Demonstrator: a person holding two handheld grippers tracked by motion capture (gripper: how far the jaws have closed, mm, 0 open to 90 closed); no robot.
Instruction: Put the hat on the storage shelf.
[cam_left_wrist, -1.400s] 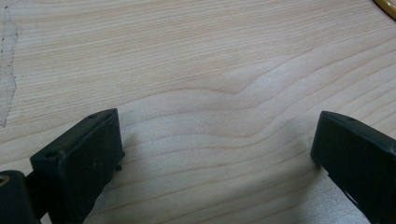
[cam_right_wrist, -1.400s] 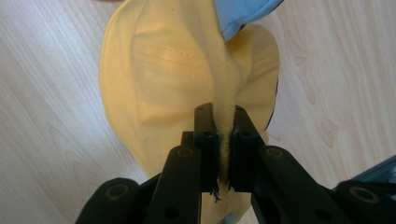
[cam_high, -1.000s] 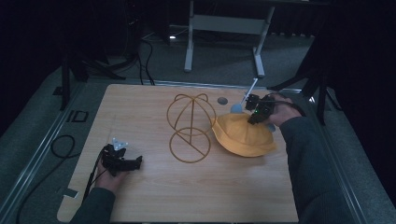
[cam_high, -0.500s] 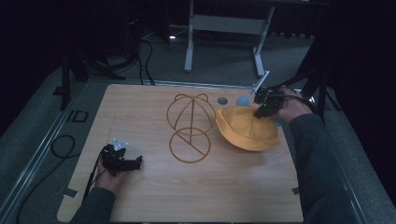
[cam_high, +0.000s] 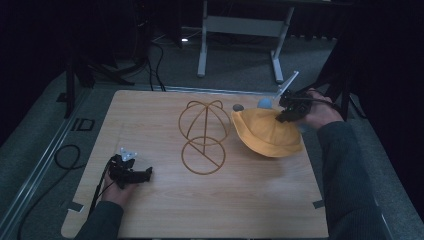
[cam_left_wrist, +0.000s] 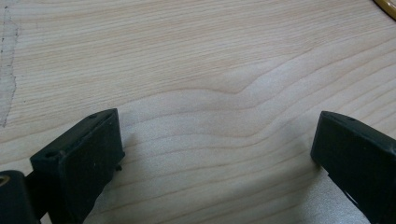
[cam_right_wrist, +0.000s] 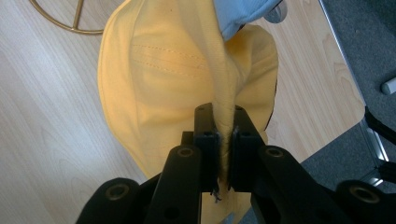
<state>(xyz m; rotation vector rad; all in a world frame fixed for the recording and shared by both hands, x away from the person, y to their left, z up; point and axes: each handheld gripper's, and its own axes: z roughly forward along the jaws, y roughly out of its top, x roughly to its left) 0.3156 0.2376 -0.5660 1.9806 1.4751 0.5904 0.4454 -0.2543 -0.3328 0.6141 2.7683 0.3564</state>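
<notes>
Rightward, the right gripper (cam_right_wrist: 223, 140) pinches the yellow hat (cam_high: 267, 132) brim; left gripper (cam_left_wrist: 215, 154) fingers gape over bare table (cam_high: 250, 200).

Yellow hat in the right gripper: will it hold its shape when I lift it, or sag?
Likely sags: the yellow hat is soft stitched cloth, its brim folded thin between the right gripper jaws. Probably light. It may drag against the wire stand close beside it.

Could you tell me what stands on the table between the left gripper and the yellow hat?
In the high view, the gold wire hat stand stands between the left gripper and the yellow hat, which the right gripper holds by its edge.
</notes>
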